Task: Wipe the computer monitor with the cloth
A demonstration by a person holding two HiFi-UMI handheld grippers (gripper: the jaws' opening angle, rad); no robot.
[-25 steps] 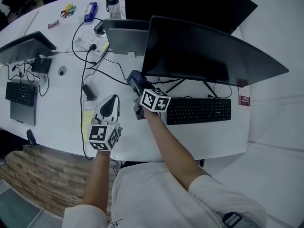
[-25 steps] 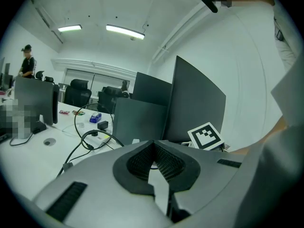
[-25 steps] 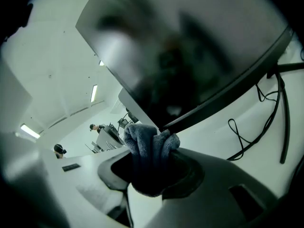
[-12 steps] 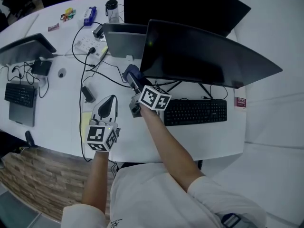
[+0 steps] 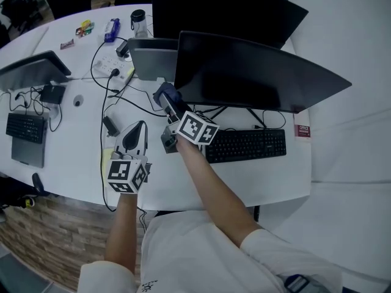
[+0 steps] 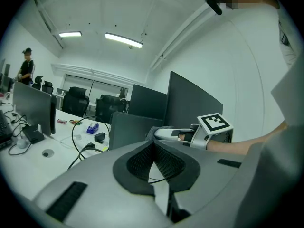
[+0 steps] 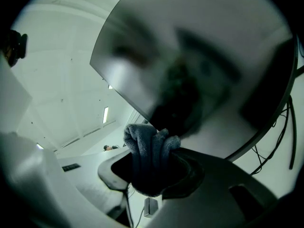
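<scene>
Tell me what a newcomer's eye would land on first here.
The wide dark monitor dominates the white desk, above a black keyboard. The right gripper is shut on a bunched blue-grey cloth, held up at the screen's lower left corner in the head view. The left gripper hangs empty over the desk's near edge, jaws together.

monitor: dark, blank, upright | cloth: blue-grey, bunched, pinched between jaws, by monitor's lower-left corner
</scene>
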